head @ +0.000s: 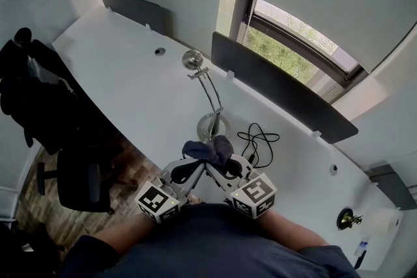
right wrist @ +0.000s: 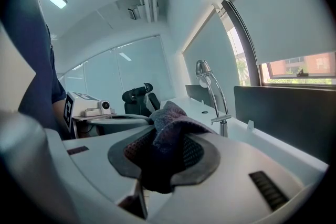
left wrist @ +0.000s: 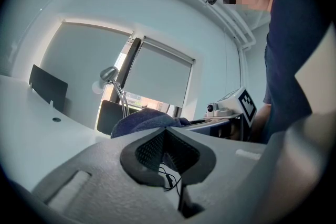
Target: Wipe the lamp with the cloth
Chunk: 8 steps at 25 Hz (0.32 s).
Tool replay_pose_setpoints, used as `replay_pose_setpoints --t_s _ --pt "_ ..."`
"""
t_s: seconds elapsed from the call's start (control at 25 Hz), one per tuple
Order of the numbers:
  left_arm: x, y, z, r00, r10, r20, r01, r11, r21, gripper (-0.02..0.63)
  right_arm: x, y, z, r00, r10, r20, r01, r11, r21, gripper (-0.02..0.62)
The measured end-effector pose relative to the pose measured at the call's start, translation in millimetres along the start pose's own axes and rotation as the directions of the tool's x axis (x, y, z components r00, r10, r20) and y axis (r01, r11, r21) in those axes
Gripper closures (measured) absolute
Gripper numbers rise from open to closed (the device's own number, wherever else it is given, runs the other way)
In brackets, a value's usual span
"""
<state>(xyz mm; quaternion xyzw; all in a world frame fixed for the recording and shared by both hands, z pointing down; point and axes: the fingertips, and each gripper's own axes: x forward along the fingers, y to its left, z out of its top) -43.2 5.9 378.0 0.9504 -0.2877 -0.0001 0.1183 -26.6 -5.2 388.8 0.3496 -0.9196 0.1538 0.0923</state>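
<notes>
The right gripper (head: 228, 167) is holding the cloth (head: 208, 149) above the near edge of the surface (head: 130, 88). In the right gripper view its jaws are closing on a bunched fold of the cloth (right wrist: 168, 128), which is filling the space between the dark pads (right wrist: 198, 153) and is rising past the tips.

The left gripper (head: 187, 170) is sitting just beside the right one, with both tips pointing at the same bundle. In the left gripper view its jaws are standing narrowly apart. The gap between the pads (left wrist: 149, 150) is carrying nothing, and the surface and a black cable (head: 257, 140) are showing through it. The cloth (left wrist: 144, 120) is lying just beyond the tips of these jaws; whether the tips are pinching its edge cannot be told.

The lamp (head: 210, 93) is standing on the surface directly beyond the cloth, its round base (head: 213, 124) near the bundle and its chrome head (head: 192, 60) farther off. The cloth is not touching the lamp. The cable is lying on the surface to the right of the base
</notes>
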Motion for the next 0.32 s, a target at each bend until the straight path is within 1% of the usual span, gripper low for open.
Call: replay_pose_setpoints --t_s 0.32 --pt "-1.3 -2.3 0.2 1.0 -0.011 0.001 0.011 1.0 0.008 0.6 -1.3 0.7 -0.5 1.0 -0.006 0.0 0.006 1.0 -0.001 0.489"
